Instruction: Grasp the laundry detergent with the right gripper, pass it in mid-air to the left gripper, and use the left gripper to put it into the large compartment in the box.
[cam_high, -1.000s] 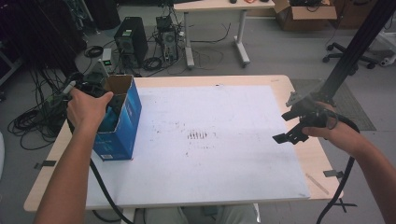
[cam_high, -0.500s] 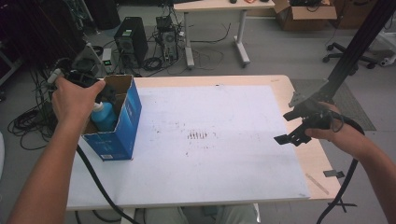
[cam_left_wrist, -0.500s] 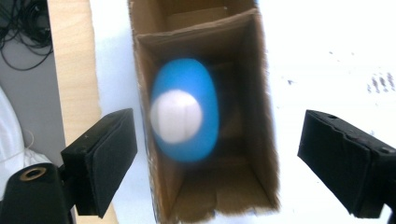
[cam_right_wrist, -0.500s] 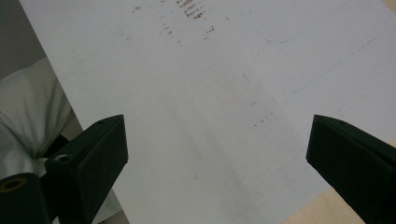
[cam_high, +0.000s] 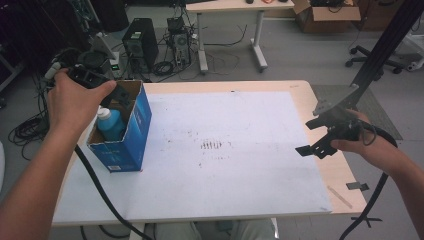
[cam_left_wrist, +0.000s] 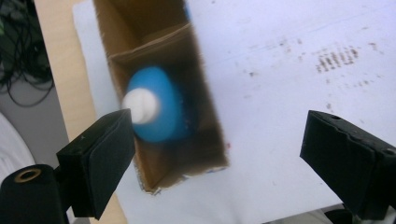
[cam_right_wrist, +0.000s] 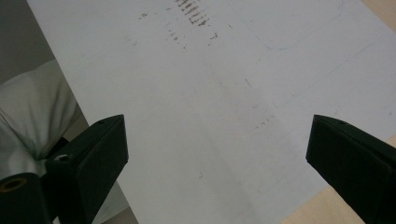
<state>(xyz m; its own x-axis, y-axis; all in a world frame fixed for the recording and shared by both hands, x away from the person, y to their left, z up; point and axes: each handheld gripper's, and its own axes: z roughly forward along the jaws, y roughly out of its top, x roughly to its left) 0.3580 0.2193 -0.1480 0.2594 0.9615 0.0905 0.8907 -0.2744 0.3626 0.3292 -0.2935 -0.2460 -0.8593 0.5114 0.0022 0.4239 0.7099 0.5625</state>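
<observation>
A blue cardboard box (cam_high: 127, 135) stands open-topped at the left of the white sheet (cam_high: 220, 150). Inside it sits a blue bottle with a white cap (cam_high: 109, 122); the left gripper view looks straight down on that blue bottle (cam_left_wrist: 154, 109) in the box (cam_left_wrist: 154, 60). My left gripper (cam_high: 107, 90) hovers above the box's far end, jaws wide apart, nothing held; its midpoint (cam_left_wrist: 219, 154) lies over the box's edge. My right gripper (cam_high: 320, 135) floats open over the sheet's right edge, with nothing between its fingertips (cam_right_wrist: 217, 158).
Dark smudge marks (cam_high: 214, 145) stain the middle of the sheet. A wooden table rim (cam_high: 340, 175) borders it, with black tape (cam_high: 357, 186) at the right. Computers and cables (cam_high: 150, 45) lie on the floor behind, and a black pole (cam_high: 385, 45) rises at the right.
My left gripper has risen and drawn back from inside the box, leaving the bottle there. The right gripper has barely shifted.
</observation>
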